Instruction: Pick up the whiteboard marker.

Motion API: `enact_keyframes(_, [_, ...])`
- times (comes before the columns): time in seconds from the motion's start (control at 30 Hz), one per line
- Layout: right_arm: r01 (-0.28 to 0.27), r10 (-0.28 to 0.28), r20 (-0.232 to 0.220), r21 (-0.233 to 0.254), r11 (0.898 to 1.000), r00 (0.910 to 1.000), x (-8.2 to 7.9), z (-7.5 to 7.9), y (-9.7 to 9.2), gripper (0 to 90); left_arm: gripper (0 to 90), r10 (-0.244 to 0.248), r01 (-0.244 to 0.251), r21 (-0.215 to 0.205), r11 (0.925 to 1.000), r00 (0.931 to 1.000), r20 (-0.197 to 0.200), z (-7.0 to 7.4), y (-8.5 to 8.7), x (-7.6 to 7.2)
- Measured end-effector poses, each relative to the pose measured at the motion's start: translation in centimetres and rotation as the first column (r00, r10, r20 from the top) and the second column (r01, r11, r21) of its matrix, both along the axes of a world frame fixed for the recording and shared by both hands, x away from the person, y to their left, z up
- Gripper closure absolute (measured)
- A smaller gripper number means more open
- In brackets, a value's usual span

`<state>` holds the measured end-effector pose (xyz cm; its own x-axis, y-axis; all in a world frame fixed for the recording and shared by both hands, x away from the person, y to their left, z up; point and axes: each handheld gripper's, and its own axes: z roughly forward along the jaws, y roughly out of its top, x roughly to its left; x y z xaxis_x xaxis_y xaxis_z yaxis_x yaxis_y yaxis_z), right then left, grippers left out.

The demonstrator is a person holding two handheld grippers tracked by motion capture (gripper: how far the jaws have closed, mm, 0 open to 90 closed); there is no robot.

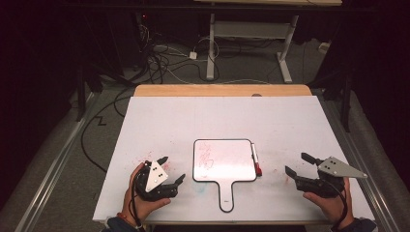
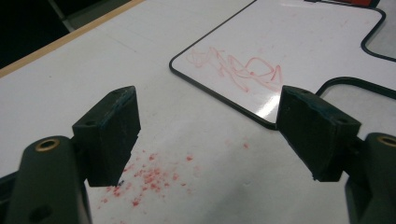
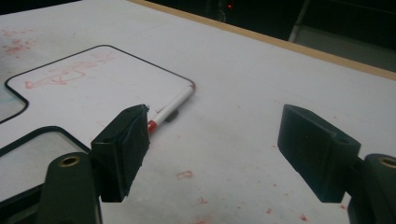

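White and flat, the board [image 1: 225, 161] lies in the middle of the desk [image 1: 159, 116], on the side near the person. It has a thin black rim and a short handle [image 1: 226, 195]. The handle points back at the person, so the long way of the board runs from the near edge of the desk toward the far edge. Red scribbles [image 1: 206, 159] sit on the left part of the board. They are too messy to read as words or letters. In the left gripper view the same scribbles [image 2: 238, 70] look like loops and zigzags.

A marker [image 1: 256, 162] lies just beside the right edge of the board, touching it or almost touching it. It runs the same way as the board, with its red cap at the end near the person. No label can be read on it.

Left of the board, the left gripper [image 1: 173, 170] rests low over the desk in the person's left hand [image 1: 138, 200]. Its fingers [image 2: 109, 135] are spread wide with nothing between them. Small red specks [image 2: 149, 175] dot the desk under it.

Right of the board, the right gripper [image 1: 298, 164] is held by the right hand [image 1: 331, 203]. Its fingers [image 3: 123, 149] are spread wide too and hold nothing. They point toward the marker [image 3: 170, 108] and the board.
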<state>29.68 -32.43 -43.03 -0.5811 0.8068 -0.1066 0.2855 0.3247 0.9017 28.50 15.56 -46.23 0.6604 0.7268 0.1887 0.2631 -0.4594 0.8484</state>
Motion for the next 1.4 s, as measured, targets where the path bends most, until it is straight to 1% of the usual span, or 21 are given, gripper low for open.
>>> enact_keyframes(0.03, [-0.004,0.004,-0.007,-0.007,1.0,1.0,0.0,-0.1,0.1,25.6,20.5,0.004,-0.004,-0.003,1.0,0.9997,-0.023,-0.1,0.0,0.1])
enact_keyframes(0.17, [-0.02,0.02,-0.038,-0.019,1.0,0.9991,-0.1,-0.3,0.2,26.0,19.9,0.007,-0.006,0.009,0.9999,0.9986,-0.052,-0.5,0.2,0.6])
enact_keyframes(0.23, [-0.036,0.034,-0.06,-0.022,0.999,0.9976,-0.1,-0.4,0.3,27.7,19.9,0.003,-0.002,0.009,1.0,0.9983,-0.059,-0.7,0.2,0.8])
enact_keyframes(0.43, [-0.042,0.04,-0.066,-0.036,0.998,0.9971,0.0,-0.1,0.5,29.5,20.8,0.001,0.0,0.019,0.9998,0.997,-0.078,-0.8,0.4,0.8])
enact_keyframes(0.57, [-0.027,0.023,-0.1,-0.045,0.999,0.9947,1.1,0.1,0.9,31.6,20.8,0.0,0.002,0.031,0.9995,0.9974,-0.072,-0.8,0.2,0.8])
enact_keyframes(0.63, [-0.014,0.006,-0.139,-0.059,0.998,0.9903,2.0,0.1,1.3,32.2,20.8,0.0,0.003,0.039,0.9992,0.9972,-0.074,-0.9,0.1,0.9])
enact_keyframes(0.67, [-0.031,0.021,-0.181,-0.048,0.998,0.9833,3.0,0.2,1.6,34.4,20.8,0.003,0.001,0.045,0.999,0.997,-0.077,-1.0,0.0,0.9])
enact_keyframes(0.7, [-0.031,0.021,-0.181,-0.048,0.998,0.9833,3.0,0.2,1.6,34.4,20.8,0.005,-0.001,0.053,0.9986,0.9968,-0.079,-1.0,0.0,1.0])
enact_keyframes(0.73, [-0.038,0.027,-0.236,-0.042,0.998,0.9713,4.1,0.1,2.0,34.9,20.8,0.005,0.0,0.06,0.9982,0.9966,-0.082,-1.1,0.0,0.9])
enact_keyframes(0.77, [-0.043,0.032,-0.266,-0.038,0.998,0.9636,4.7,0.1,2.3,35.0,20.8,0.006,-0.001,0.066,0.9978,0.9966,-0.082,-1.1,0.0,0.9])
enact_keyframes(0.8, [-0.043,0.032,-0.266,-0.038,0.998,0.9636,4.7,0.1,2.3,35.0,20.8,0.006,-0.001,0.067,0.9978,0.9966,-0.082,-1.1,0.0,0.9])
enact_keyframes(0.83, [-0.067,0.053,-0.313,-0.034,0.997,0.9483,5.8,0.0,3.0,36.3,20.8,0.005,0.0,0.064,0.9979,0.9967,-0.081,-1.1,0.0,0.9])
enact_keyframes(0.9, [-0.065,0.051,-0.328,-0.032,0.997,0.9434,6.4,0.0,3.4,36.6,20.8,0.005,-0.001,0.065,0.9979,0.9971,-0.076,-1.1,-0.1,0.8])
enact_keyframes(0.93, [-0.069,0.058,-0.349,-0.02,0.997,0.9352,7.0,-0.1,3.7,37.6,20.8,0.004,0.001,0.066,0.9978,0.997,-0.077,-1.1,-0.1,0.8])
enact_keyframes(1.0, [-0.079,0.068,-0.411,-0.009,0.997,0.9092,8.9,-0.4,4.8,39.3,20.8,0.002,0.004,0.074,0.9972,0.9966,-0.082,-1.2,-0.1,0.8])
enact_keyframes(1.03, [-0.079,0.068,-0.411,-0.009,0.997,0.9092,8.9,-0.4,4.8,39.3,20.8,-0.001,0.007,0.074,0.9972,0.9965,-0.084,-1.2,-0.1,0.8])
enact_keyframes(1.1, [-0.089,0.079,-0.449,-0.003,0.996,0.8901,10.0,-0.7,5.5,41.1,20.8,-0.005,0.012,0.076,0.997,0.9962,-0.087,-1.3,-0.1,0.8])
enact_keyframes(1.23, [-0.081,0.074,-0.505,0.007,0.997,0.8602,12.1,-1.5,6.7,42.9,20.8,-0.009,0.016,0.087,0.9961,0.9966,-0.082,-1.3,0.0,0.8])
enact_keyframes(1.3, [-0.077,0.054,-0.536,-0.021,0.997,0.8425,13.1,-2.2,7.8,46.4,20.8,-0.011,0.019,0.09,0.9958,0.9964,-0.083,-1.4,0.0,0.8])
enact_keyframes(1.33, [-0.077,0.054,-0.536,-0.021,0.997,0.8425,13.1,-2.2,7.8,46.4,20.8,-0.012,0.019,0.089,0.9959,0.9964,-0.084,-1.4,-0.1,0.8])
enact_keyframes(1.4, [-0.08,0.043,-0.557,-0.042,0.996,0.8294,13.6,-2.7,8.3,51.9,20.8,-0.014,0.022,0.093,0.9955,0.9964,-0.083,-1.4,-0.1,0.7])
